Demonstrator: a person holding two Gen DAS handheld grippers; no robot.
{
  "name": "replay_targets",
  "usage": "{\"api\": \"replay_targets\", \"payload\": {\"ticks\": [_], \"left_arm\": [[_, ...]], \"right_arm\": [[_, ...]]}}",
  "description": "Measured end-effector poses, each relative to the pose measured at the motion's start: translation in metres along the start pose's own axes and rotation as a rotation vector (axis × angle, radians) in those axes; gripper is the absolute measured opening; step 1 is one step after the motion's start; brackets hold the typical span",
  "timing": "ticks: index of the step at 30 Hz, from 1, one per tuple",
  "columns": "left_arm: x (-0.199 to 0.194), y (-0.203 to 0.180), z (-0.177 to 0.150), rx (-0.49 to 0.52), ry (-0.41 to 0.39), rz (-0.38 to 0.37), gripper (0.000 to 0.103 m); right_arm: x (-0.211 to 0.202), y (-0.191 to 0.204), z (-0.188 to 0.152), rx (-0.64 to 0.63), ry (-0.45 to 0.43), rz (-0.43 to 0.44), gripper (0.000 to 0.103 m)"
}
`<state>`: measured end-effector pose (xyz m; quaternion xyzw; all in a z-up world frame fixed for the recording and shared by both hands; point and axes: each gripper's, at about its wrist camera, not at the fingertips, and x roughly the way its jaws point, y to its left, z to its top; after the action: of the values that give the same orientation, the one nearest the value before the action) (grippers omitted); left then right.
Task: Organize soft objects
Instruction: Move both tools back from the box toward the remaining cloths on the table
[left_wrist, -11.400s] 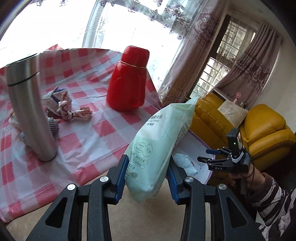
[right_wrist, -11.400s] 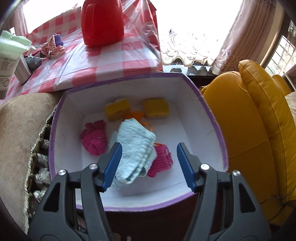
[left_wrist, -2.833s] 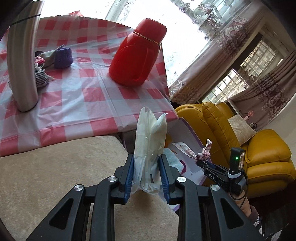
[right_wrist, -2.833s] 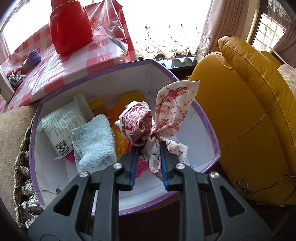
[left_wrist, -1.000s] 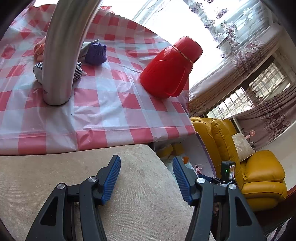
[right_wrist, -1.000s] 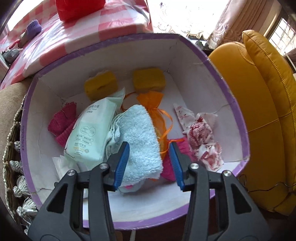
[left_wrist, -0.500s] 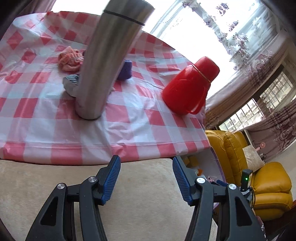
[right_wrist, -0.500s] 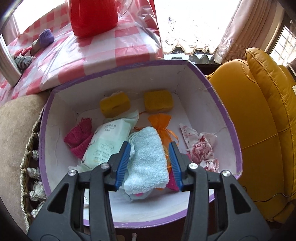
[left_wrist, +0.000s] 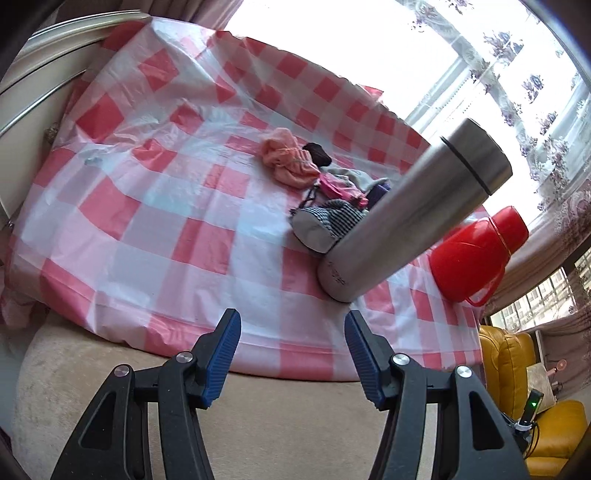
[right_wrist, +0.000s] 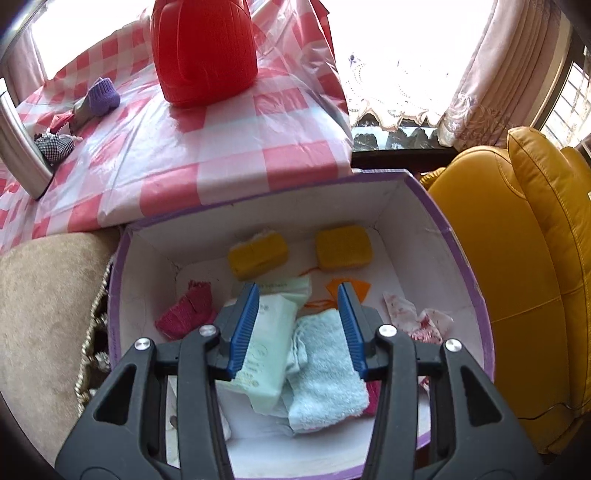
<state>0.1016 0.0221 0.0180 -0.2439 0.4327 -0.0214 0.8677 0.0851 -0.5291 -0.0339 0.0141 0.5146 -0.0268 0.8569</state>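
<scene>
My left gripper (left_wrist: 291, 325) is open and empty above the beige cushion edge, facing the checked tablecloth (left_wrist: 177, 206). On the cloth, behind the steel flask (left_wrist: 413, 218), lies a pile of soft items: a pink-orange cloth (left_wrist: 284, 158), a checked pouch (left_wrist: 325, 221) and a purple sock (right_wrist: 103, 96). My right gripper (right_wrist: 297, 295) hangs open and empty over the purple-rimmed box (right_wrist: 469, 280). In the box lie a tissue pack (right_wrist: 273, 343), a light blue towel (right_wrist: 325, 365), two yellow sponges (right_wrist: 258, 254), a pink cloth (right_wrist: 188, 310) and a red-patterned cloth (right_wrist: 417, 317).
A red jug (left_wrist: 476, 254) stands at the table's right edge, close behind the box in the right wrist view. A yellow leather armchair (right_wrist: 517, 258) sits right of the box. The beige cushion (right_wrist: 44, 314) borders the box on the left.
The left gripper has swung left, from facing the box side to facing the table and its pile. The right gripper has risen and drawn back above the box. Both stay open and empty.
</scene>
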Motion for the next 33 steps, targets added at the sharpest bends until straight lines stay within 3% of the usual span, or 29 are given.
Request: {"api": "replay_targets", "payload": {"ticks": [15,22,33], "left_arm": [[0.006,0.046,0.037,-0.045,-0.035,0.133,0.059],[0.011,0.047,0.051,-0.031,-0.051,0.192,0.059],[0.034,0.044,0.071,0.008,-0.044,0.179,0.059]], "right_arm": [[-0.009,0.020,0.055,-0.002,-0.169,0.044,0.053],[-0.003,0.032,0.064,-0.042,-0.183,0.102,0.054],[0.000,0.100,0.079,-0.204,-0.187,0.250,0.054]]}}
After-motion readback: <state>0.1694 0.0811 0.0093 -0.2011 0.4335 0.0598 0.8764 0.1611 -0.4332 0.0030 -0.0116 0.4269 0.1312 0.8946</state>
